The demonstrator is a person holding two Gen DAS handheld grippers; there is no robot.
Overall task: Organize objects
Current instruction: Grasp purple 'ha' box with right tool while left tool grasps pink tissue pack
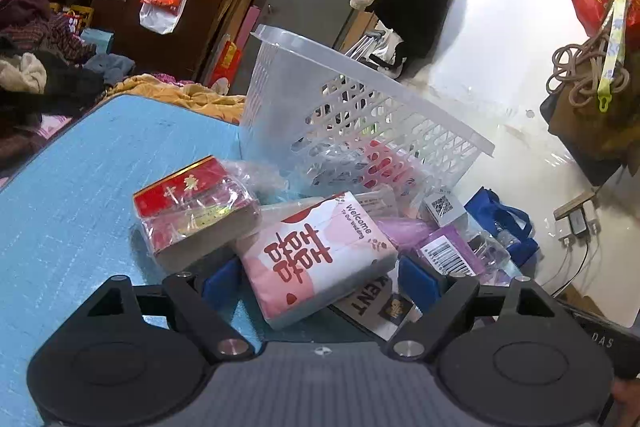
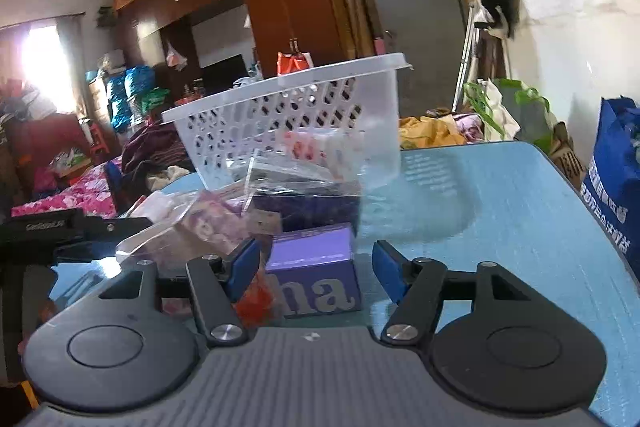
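One white perforated plastic basket (image 1: 360, 99) stood on one blue tabletop (image 1: 80, 187). Beside it lay one pink tissue pack (image 1: 316, 259), one red tin (image 1: 192, 203) and one purple box (image 2: 316, 267).

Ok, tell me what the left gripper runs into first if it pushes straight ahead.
Most likely the pink-and-white wedding tissue pack: it already lies between the left gripper jaws, which stand open. Depth is unclear, so contact may be immediate.

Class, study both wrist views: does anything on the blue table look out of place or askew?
Yes. The white basket sits tilted, propped on the loose packets, its rim slanting. The pink tissue pack and red tin lie outside it in a jumble.
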